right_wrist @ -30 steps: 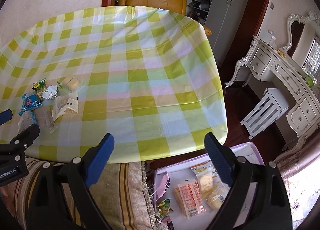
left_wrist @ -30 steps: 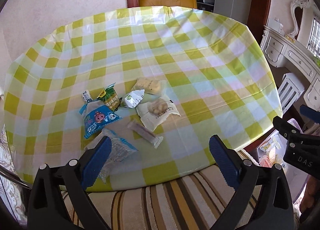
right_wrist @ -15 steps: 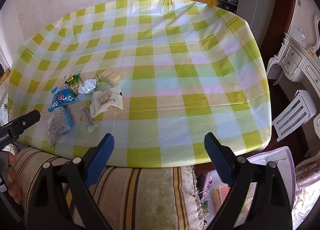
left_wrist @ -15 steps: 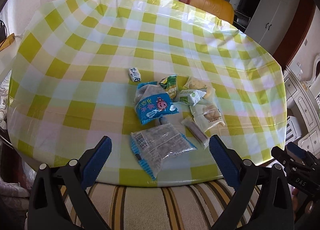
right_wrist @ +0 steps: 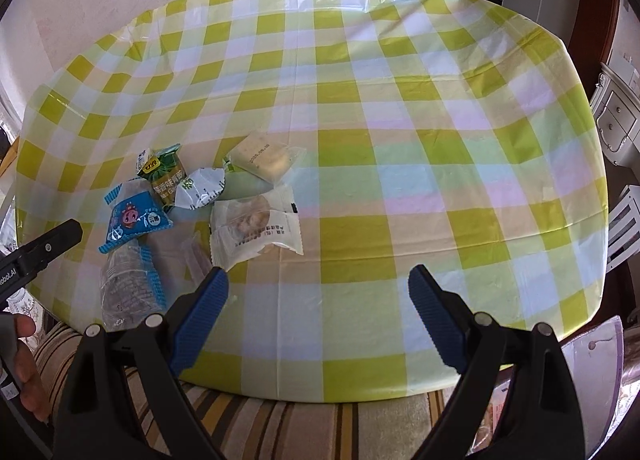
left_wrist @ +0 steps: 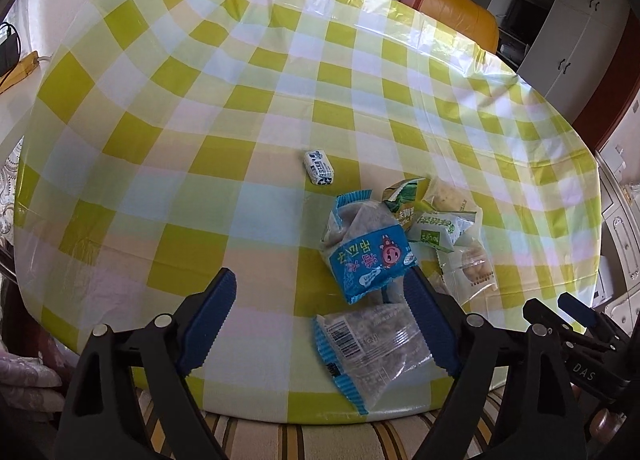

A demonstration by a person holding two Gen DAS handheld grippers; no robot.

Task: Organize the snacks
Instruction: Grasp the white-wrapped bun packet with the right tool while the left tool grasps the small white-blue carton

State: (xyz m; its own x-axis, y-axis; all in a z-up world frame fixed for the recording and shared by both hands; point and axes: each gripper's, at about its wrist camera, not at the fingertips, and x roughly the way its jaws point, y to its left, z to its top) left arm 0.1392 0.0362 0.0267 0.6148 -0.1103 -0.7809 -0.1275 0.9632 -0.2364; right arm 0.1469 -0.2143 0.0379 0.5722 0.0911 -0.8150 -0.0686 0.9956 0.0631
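snacks: your small pile of crinkly foil-and-plastic snack packets (left_wrist: 404, 244) sits near-right on the green-checked plastic tablecloth (left_wrist: 200, 164).
left gripper (left_wrist: 320, 316): jaws just narrowing, nothing pinched yet.
right gripper (right_wrist: 318, 312): released, empty.

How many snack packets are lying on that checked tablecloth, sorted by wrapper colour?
Blue-trimmed: 2, cartoon packet, clear packet
Green: 2, dark, silvery
White: 2, pastry, small candy
Clear or pale: 2, cake, stick
Total: 8
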